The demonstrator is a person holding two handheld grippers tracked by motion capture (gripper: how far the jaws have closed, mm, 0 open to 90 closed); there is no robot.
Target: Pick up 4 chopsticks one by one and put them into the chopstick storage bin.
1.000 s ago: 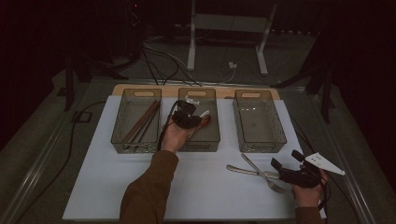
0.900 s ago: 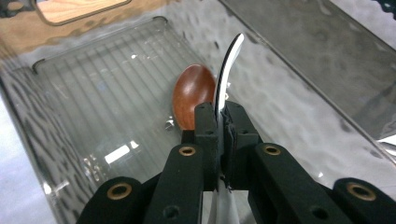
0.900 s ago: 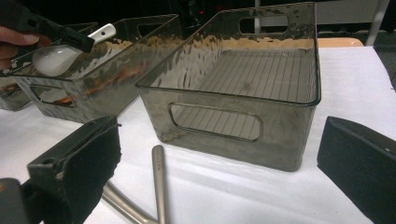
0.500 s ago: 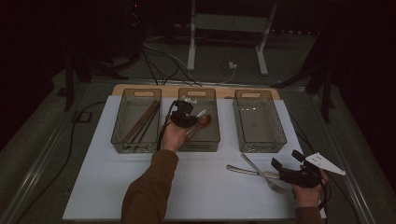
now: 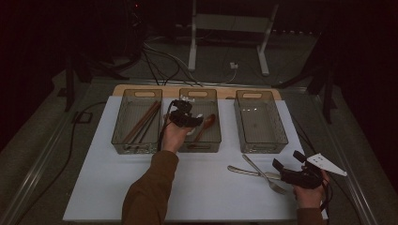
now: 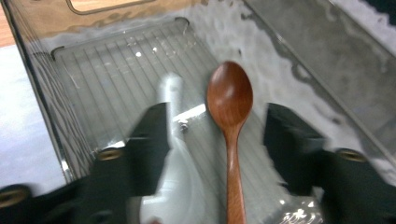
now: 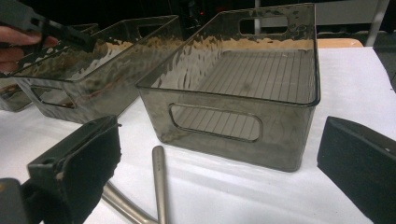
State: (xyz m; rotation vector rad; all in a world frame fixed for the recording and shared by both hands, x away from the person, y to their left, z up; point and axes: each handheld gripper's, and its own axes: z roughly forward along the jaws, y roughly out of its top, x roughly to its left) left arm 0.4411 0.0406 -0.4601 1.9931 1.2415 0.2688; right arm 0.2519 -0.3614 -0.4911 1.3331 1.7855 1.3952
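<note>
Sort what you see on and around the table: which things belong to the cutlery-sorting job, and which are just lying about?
Job: wooden spoon, white spoon, middle bin, chopsticks, left bin, right bin, metal fork, metal handle.

Lying about: floor cables, white stand.

no readable text, no labels, no brands, no numbers, no signs

Mid bin [image 5: 213, 140] walls hem in left hand-held gripper [image 5: 187, 117]; right bin [image 5: 260, 123] open, nothing above.
</note>
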